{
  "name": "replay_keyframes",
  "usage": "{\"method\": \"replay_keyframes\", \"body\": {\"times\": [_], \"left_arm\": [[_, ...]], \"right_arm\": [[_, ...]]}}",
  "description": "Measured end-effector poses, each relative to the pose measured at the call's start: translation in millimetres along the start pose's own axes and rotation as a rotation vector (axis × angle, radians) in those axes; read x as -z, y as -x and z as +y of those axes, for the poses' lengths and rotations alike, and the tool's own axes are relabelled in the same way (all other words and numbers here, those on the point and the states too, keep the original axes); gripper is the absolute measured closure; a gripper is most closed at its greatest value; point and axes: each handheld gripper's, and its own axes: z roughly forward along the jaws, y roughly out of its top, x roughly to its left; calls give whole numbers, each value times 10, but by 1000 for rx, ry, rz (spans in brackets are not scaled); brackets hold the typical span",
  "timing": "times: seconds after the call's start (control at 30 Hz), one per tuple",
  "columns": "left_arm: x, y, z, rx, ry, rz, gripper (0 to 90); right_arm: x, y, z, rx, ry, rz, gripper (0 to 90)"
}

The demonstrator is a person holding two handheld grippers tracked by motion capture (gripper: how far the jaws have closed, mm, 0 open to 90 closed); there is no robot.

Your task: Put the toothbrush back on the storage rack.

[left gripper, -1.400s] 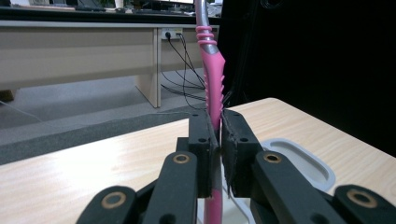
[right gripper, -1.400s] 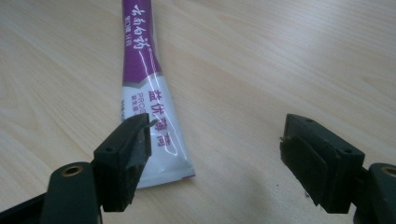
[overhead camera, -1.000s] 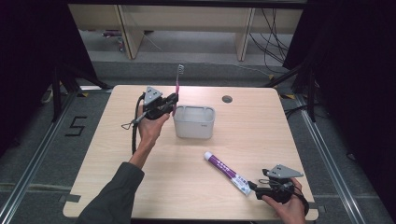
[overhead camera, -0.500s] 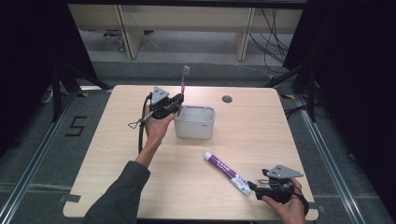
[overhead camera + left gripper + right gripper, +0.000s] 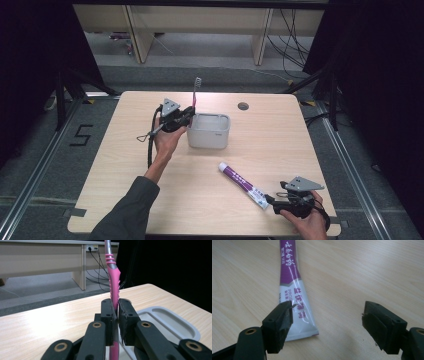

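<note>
High view, going left to right: the left gripper [image 5: 186, 116] clamps a pink toothbrush [image 5: 195, 94] upright at the grey holder's [image 5: 209, 131] ten o'clock; light and stiff, best pinched low on its ribbed handle. At five o'clock, the right gripper [image 5: 271, 202] gapes empty beside the toothpaste tube's [image 5: 244, 184] soft, slippery crimped end.

Light wooden tabletop [image 5: 100, 175] with rounded corners and a small dark round cable hole [image 5: 243, 106] near the far edge. Beyond it, grey carpeted floor [image 5: 210, 70], pale wooden furniture legs [image 5: 139, 40] and a tangle of black cables [image 5: 290, 35]. Left of the tabletop, a black "5" marked on the floor [image 5: 81, 135]. Dark curtains [image 5: 380, 75] at both sides.
</note>
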Motion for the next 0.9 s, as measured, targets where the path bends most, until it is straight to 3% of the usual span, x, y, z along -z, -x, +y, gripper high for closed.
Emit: {"method": "replay_keyframes", "body": {"times": [0.23,0.27,0.3,0.47,0.5,0.57,0.9], "left_arm": [[-28,27,-92,-17,-40,5,823],[-30,28,-100,-19,-45,5,823],[-34,29,-116,-27,-59,3,823],[-37,30,-149,-42,-67,9,823],[-38,27,-156,-50,-76,13,823],[-41,24,-165,-53,-84,14,822],[-45,47,-177,-53,-111,18,822]], "right_arm": [[-3,-2,1,2,0,0,254],[3,-17,-1,-17,-6,1,255],[-1,-5,1,2,-1,0,254],[-1,-2,1,2,-2,-1,255],[2,-17,0,-17,-7,-1,254],[-1,-4,2,2,2,-2,254],[-3,0,4,10,4,-4,255]]}}
